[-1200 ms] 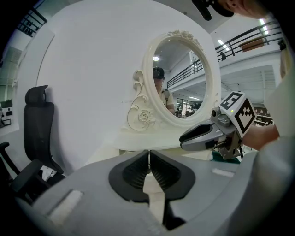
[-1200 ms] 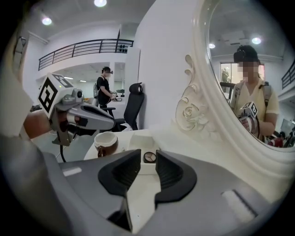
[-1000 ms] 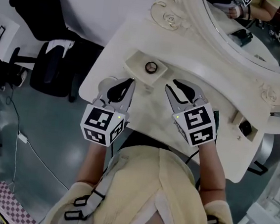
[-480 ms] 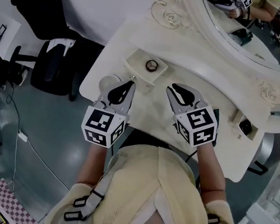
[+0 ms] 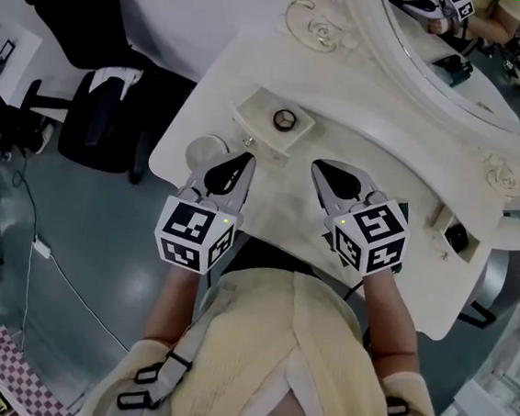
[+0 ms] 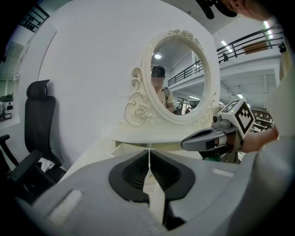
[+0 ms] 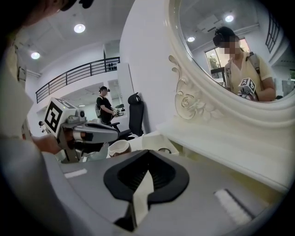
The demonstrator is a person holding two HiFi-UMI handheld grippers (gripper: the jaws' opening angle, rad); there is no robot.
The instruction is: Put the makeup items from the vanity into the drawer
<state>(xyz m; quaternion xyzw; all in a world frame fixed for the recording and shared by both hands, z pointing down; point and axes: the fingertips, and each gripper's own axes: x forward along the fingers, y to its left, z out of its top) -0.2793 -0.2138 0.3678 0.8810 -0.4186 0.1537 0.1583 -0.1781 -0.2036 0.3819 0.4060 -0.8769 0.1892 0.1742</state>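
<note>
Cream-white is the colour of the big vanity [image 5: 400,194], and there is one of it. One oval mirror [image 5: 461,48] stands at its back. One black chair [image 5: 86,18] sits on the floor, well apart from the vanity.

One small drawer [image 5: 256,117] stands open near the back of the top. One little round thing [image 5: 285,118] lies inside it. A second open box [image 5: 442,233] with something dark in it shows far over on the right side. I cannot tell what that dark thing is.

There are two grippers. The left gripper [image 5: 244,161] has its jaws pressed together, with nothing in them. The right gripper [image 5: 319,168] has just been closing its jaws, and now they are together too, with nothing between them.

One round cream pot [image 5: 205,151] sits on the vanity top. It is just beside the tip of the left gripper, on that gripper's outer side. The drawer is just past both tips, a bit nearer the left one. The pot is round, so it has no long side to line up with. The left gripper is much nearer to the pot than the right one. I think the left jaws must open first, then swing a little outward to reach it.
</note>
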